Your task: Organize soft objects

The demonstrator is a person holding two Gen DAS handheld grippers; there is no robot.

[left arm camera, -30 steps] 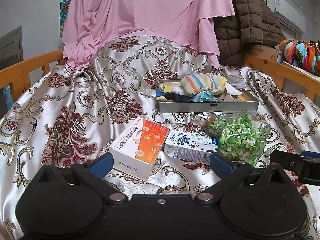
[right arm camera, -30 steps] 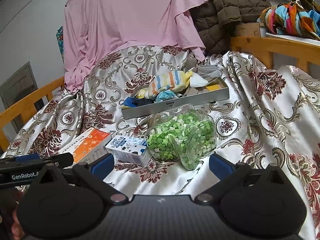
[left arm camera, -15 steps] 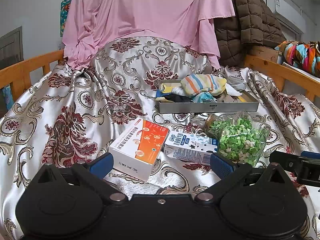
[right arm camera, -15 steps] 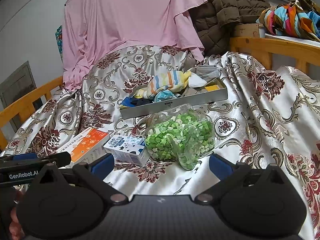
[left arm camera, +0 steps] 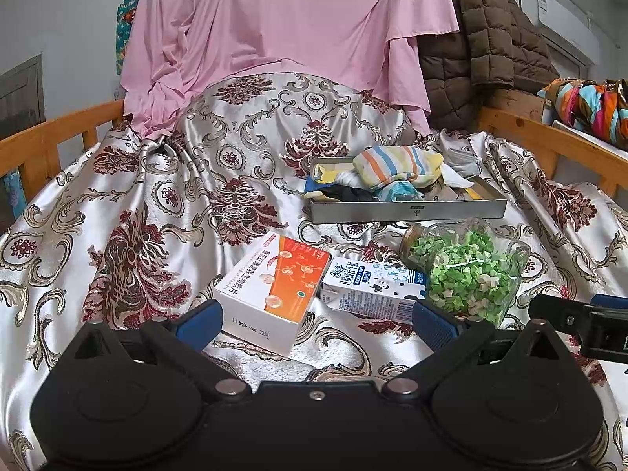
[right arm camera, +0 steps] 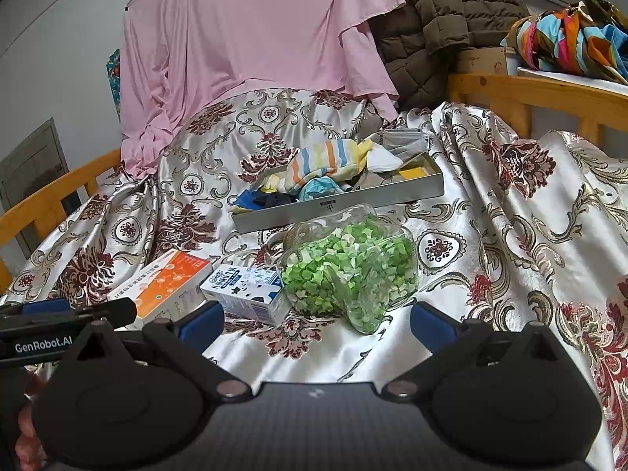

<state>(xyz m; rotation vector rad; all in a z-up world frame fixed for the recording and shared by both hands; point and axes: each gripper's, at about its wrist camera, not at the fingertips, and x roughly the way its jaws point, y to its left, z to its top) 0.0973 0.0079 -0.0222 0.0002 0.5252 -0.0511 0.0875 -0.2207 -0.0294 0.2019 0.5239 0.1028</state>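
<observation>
Left wrist view: the left tool (left arm camera: 316, 320) hangs released and empty over the bed (left arm camera: 117, 216), its blue fingers (left arm camera: 200, 320) spread wide. Just ahead lies an orange box (left arm camera: 274, 288), touching a milk carton (left arm camera: 373, 288) to its right; further right sits a jar (left arm camera: 467, 271) tipped on its side, full of green bits. Beyond them, a grey tray (left arm camera: 408, 210) holds the soft things — a striped sock (left arm camera: 396, 165) on top of darker cloths. The other tool's tip shows at the right edge.

Right wrist view: the right tool (right arm camera: 316, 320) is also released, holding nothing. The jar (right arm camera: 349, 271) lies straight ahead, the carton (right arm camera: 247, 288) and box (right arm camera: 168, 286) to its left, the tray (right arm camera: 337, 204) with the sock (right arm camera: 322, 163) behind — well apart from both tools.
</observation>
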